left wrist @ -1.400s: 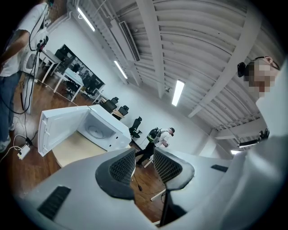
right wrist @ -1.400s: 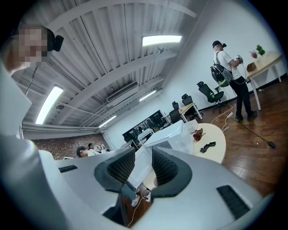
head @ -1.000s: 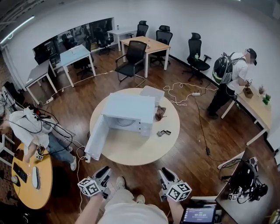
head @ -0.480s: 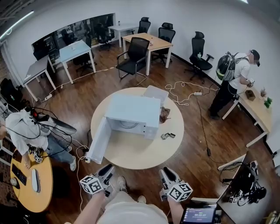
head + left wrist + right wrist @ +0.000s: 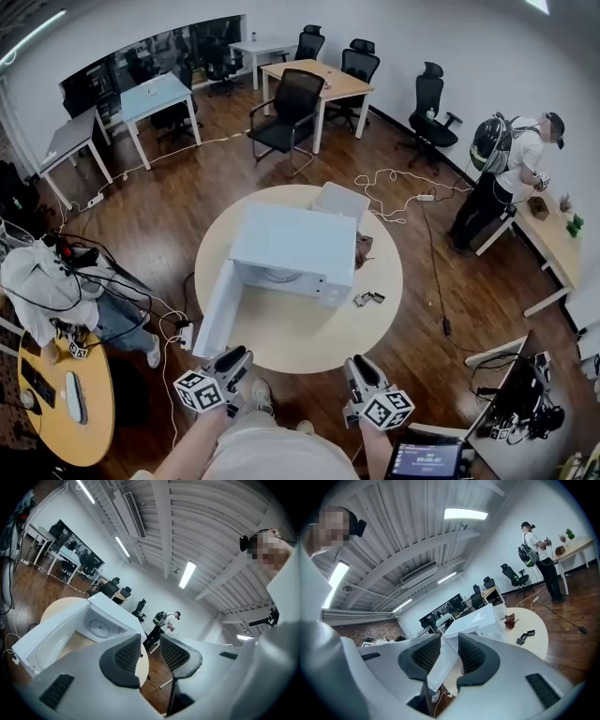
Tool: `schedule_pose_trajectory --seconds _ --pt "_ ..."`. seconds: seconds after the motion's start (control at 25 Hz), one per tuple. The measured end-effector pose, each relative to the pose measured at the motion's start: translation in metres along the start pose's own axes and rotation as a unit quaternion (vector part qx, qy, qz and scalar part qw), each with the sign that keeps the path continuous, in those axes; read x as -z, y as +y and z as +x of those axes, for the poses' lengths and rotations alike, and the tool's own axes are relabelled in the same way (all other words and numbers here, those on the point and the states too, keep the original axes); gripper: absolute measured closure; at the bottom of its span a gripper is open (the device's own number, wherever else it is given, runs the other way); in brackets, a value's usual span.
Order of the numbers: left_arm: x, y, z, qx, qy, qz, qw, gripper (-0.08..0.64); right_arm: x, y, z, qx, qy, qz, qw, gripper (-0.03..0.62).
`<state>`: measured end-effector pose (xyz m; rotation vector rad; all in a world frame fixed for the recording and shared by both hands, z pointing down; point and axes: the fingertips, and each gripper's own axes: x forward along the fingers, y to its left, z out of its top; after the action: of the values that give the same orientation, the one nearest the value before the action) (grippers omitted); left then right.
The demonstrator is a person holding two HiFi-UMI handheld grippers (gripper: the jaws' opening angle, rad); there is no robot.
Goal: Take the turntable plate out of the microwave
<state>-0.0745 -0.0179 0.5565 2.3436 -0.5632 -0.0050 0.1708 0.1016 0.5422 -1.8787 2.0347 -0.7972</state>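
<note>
A white microwave stands on a round pale table with its door swung open toward the near left. The glass turntable plate lies inside the cavity; the left gripper view shows the turntable plate as a pale disc on the cavity floor. My left gripper and right gripper hover side by side short of the table's near edge, both pointing at the microwave. The left gripper is open with nothing between its pads. The right gripper is also open and holds nothing.
A white box sits behind the microwave, with a brown object and small black parts on the table to its right. Cables and a power strip lie on the floor at left. One person sits left, another stands far right.
The table and microwave have drawn nearer and lower in the head view. Both grippers have travelled forward toward the table's edge. Their jaws stand as before.
</note>
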Motion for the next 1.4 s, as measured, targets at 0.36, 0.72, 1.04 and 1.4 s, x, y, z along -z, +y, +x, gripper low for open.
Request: schedule_pose_trajectory --seconds 0.36,0.72,1.04,1.4 --pt "-0.035 0.048 0.018 0.011 0.022 -0.015 0.9996 0.425 -0.003 0.011 0.067 0.019 0.003 0.001 1.0 0.483" --pt "-0.061 0.088 0.032 0.03 0.048 -0.025 0.9981 0.425 0.005 0.024 0.119 0.04 0.006 0.008 0.999 0.483" --pt "-0.068 0.104 0.053 0.051 0.084 -0.005 0.9951 0.425 0.01 0.026 0.154 0.06 0.003 0.009 0.998 0.483" --pt "-0.077 0.122 0.06 0.048 0.09 -0.003 0.9948 0.425 0.017 0.035 0.185 0.066 0.011 0.013 0.998 0.483"
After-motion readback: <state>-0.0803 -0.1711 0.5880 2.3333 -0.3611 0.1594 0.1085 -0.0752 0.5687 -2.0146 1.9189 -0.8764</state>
